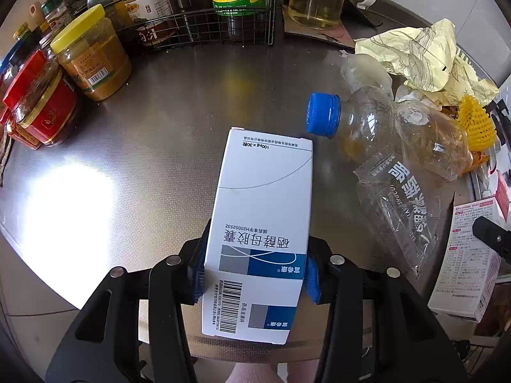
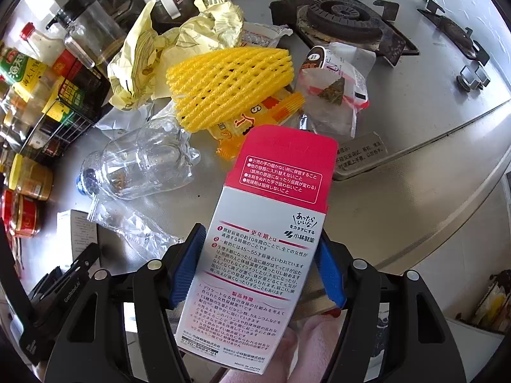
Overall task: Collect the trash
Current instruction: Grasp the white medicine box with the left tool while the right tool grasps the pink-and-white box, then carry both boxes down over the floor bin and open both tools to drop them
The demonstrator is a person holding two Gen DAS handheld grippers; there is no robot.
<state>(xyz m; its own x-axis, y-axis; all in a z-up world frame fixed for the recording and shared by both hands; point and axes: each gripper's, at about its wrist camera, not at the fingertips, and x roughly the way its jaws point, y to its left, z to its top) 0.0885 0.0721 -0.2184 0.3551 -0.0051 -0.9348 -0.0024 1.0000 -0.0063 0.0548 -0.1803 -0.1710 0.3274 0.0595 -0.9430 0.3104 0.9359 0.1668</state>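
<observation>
Left hand-held gripper (image 1: 255, 268) is clamped on a white-and-blue cardboard medicine box (image 1: 258, 233); its blue pads (image 1: 197, 274) press both long sides near the barcode end, the far end projecting over the steel bench (image 1: 153, 146). Just right of that far end lies a crumpled clear plastic bottle with a blue cap (image 1: 383, 127), beside a crumpled pale-yellow paper wrapper (image 1: 421, 54).

Right hand-held gripper (image 2: 260, 271) grips a pink-and-white cardboard box printed with Japanese text (image 2: 265, 239), with blue pads (image 2: 186, 271) against either side. Beyond its pink end sits a yellow foam fruit net (image 2: 230, 83) among wrappers; a gas burner (image 2: 341, 16) lies further back.
</observation>
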